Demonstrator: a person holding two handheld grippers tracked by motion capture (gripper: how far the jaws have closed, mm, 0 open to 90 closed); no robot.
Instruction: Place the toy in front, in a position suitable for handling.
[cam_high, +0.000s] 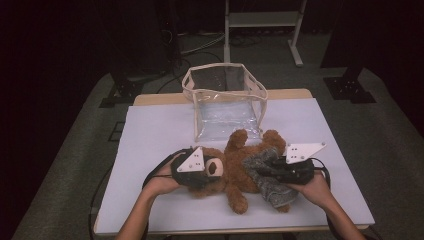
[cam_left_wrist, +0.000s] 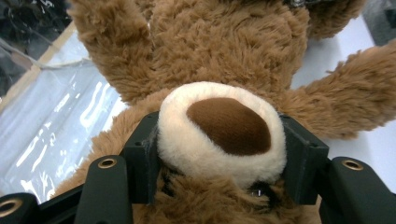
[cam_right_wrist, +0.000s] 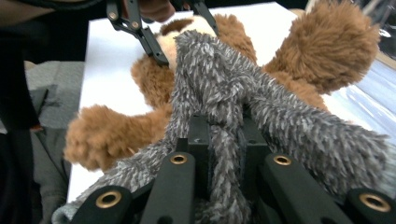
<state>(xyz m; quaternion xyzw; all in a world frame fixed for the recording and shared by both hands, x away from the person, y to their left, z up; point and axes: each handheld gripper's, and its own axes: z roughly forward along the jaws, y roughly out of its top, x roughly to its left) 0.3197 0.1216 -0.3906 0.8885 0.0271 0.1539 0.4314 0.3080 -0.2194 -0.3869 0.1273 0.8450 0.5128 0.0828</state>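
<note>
A fluffy brown teddy bear (cam_high: 235, 172) lies on its back on the white-covered bench (cam_high: 150, 135), just in front of a clear plastic bag with cream trim (cam_high: 225, 100). The left claw (cam_left_wrist: 222, 154) is clamped on the bear's cream muzzle – one jaw on each side. The right claw (cam_right_wrist: 224, 154) is pinched tight on a grey fuzzy knitted garment (cam_right_wrist: 224, 84) draped over the bear's belly.
</note>
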